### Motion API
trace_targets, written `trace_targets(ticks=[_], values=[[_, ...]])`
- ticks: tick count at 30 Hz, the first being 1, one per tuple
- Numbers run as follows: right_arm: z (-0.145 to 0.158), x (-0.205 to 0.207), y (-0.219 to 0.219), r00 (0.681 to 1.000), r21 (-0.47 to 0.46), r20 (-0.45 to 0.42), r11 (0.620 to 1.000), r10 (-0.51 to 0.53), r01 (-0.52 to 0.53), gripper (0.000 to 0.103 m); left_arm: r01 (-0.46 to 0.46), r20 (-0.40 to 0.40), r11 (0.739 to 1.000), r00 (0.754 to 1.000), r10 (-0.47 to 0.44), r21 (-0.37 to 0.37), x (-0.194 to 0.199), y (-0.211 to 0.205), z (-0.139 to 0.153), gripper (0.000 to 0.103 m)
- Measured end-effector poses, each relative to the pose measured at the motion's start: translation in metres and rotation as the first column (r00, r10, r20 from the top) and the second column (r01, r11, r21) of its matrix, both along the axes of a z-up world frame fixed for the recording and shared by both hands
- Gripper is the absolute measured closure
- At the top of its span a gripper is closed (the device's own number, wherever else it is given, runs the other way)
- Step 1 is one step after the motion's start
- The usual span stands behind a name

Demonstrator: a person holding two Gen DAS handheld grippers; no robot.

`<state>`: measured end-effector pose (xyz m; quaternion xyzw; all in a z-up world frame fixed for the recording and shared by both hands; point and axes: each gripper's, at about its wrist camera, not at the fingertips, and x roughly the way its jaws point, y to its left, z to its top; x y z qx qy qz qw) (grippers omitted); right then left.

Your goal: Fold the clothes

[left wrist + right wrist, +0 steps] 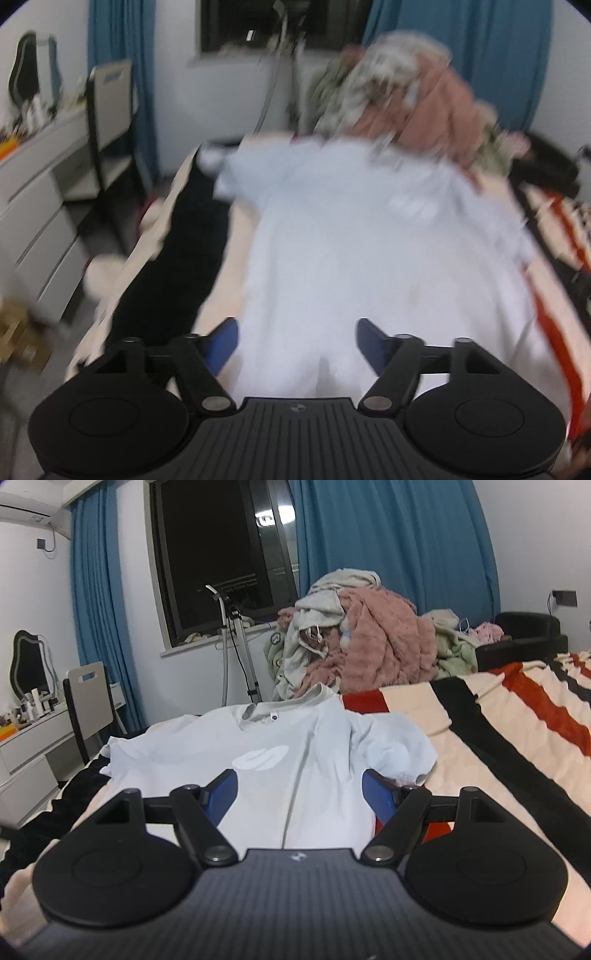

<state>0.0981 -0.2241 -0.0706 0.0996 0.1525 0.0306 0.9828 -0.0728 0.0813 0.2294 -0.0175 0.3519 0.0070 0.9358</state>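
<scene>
A pale blue T-shirt [351, 236] lies spread flat on the bed, collar at the far end; the left wrist view is blurred. It also shows in the right wrist view [280, 760], with a white print on the chest. My left gripper [297, 345] is open and empty over the shirt's near hem. My right gripper [299, 797] is open and empty, low over the shirt's lower right part, near the right sleeve [399, 753].
The bed has a striped cream, red and black blanket [517, 738]. A heap of clothes [362, 642] lies at the far end. A black garment [184, 258] lies left of the shirt. White drawers [33, 206] and a chair [88, 701] stand at left.
</scene>
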Motion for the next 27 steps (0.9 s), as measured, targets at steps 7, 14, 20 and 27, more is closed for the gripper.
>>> trace_targets(ticks=[7,14,20,27], values=[[0.004,-0.008,0.000,0.998,-0.013,0.054,1.000,-0.015,0.016,0.027,0.052,0.102,0.991,0.994,-0.039,-0.125,0.073,-0.062,-0.092,0.000],[0.004,-0.011,0.008,0.996,-0.034,0.083,0.999,-0.014,0.017,0.027,0.084,0.239,0.996,0.968,-0.080,-0.005,0.124,-0.057,-0.214,0.000],[0.001,-0.005,0.013,0.998,-0.015,0.056,1.000,-0.024,0.024,0.027,0.066,0.235,0.998,0.970,-0.068,0.019,0.134,-0.055,-0.246,0.000],[0.007,0.003,0.025,0.996,-0.049,0.078,0.997,-0.053,0.057,0.027,0.031,0.209,0.999,0.978,-0.023,-0.033,0.113,-0.050,-0.225,0.000]])
